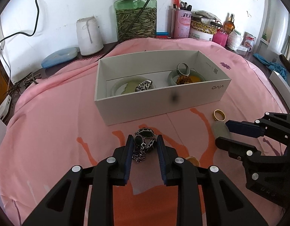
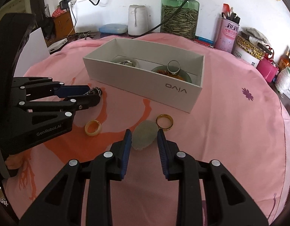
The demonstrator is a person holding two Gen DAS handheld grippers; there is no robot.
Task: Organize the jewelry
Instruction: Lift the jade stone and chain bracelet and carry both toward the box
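A white vivo box [image 1: 160, 101] [image 2: 145, 86] sits on the pink cloth and holds bangles, a silver ring [image 1: 183, 69] and a gold piece. My left gripper [image 1: 144, 141] is open, its fingers on either side of a silver bracelet with dark stones [image 1: 145, 141], also seen in the right wrist view [image 2: 95, 91]. My right gripper [image 2: 144, 134] is open, its fingers on either side of a pale green stone pendant [image 2: 144, 137] lying on the cloth. A gold ring [image 2: 164, 122] [image 1: 219, 115] lies beside the pendant. An amber ring [image 2: 93, 128] lies to the left.
A green glass jar [image 1: 135, 17], a white thread cone [image 1: 89, 35], a pink tin [image 1: 180, 24] and other clutter line the wall behind the cloth. A blue case [image 1: 59, 57] lies at the back left. Black cables [image 1: 37, 13] hang down the wall.
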